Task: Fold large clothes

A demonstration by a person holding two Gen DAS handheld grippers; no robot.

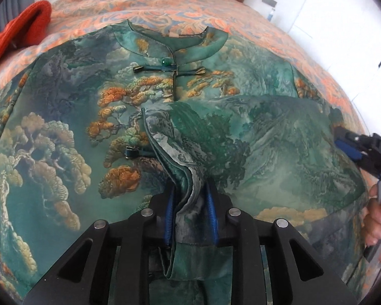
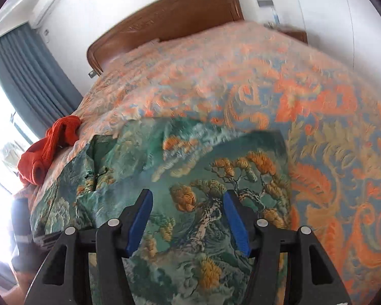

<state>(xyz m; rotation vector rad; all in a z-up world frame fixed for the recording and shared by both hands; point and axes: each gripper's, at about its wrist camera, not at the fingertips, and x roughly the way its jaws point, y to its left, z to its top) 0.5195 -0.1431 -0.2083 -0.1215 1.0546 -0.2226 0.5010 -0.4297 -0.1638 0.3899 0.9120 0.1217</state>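
Observation:
A large green jacket (image 1: 63, 127) printed with pine trees and mountains lies front up on the bed, its stand-up collar (image 1: 165, 43) at the far side. One sleeve (image 1: 266, 132) is folded across the chest. My left gripper (image 1: 190, 211) is shut on the sleeve's piped end, and the cloth fills the gap between the blue pads. At the right edge of the left wrist view my right gripper (image 1: 341, 139), held by a hand (image 1: 376, 218), hovers at the jacket's side. In the right wrist view the right gripper (image 2: 188, 218) stands open above the jacket (image 2: 203, 178), nothing between its fingers.
An orange and blue floral bedspread (image 2: 317, 101) covers the bed. A red knit garment (image 1: 20, 33) (image 2: 50, 150) lies bunched at the left edge. A wooden headboard (image 2: 165, 17) stands behind, with grey curtains (image 2: 25, 71) at the left and white walls at the right.

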